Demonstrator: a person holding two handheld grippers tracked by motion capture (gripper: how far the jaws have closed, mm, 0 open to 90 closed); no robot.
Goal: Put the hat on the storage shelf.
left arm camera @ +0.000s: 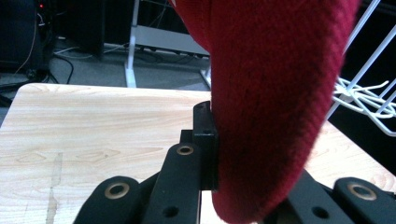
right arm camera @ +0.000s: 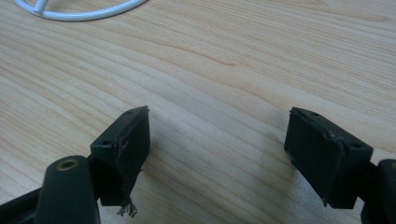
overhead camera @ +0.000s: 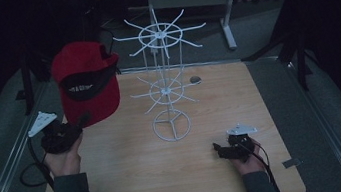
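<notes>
A red cap [overhead camera: 87,82] with a black band inside hangs in the air above the table's left side. My left gripper [overhead camera: 83,119] is shut on its lower edge. In the left gripper view the red fabric [left arm camera: 275,93] sits pinched against the left jaw's pad [left arm camera: 205,140], hiding the other jaw. A white wire rack [overhead camera: 166,76] with two tiers of hooked arms stands upright at the table's middle, right of the cap. My right gripper [overhead camera: 219,149] rests low near the front right, open, with bare wood between its fingers [right arm camera: 217,144].
The wooden table [overhead camera: 135,181] has metal rails along both sides. A small dark round object [overhead camera: 195,79] lies behind the rack. The rack's ring base [right arm camera: 79,14] is ahead of the right gripper. A grey stand [overhead camera: 226,22] is on the floor beyond.
</notes>
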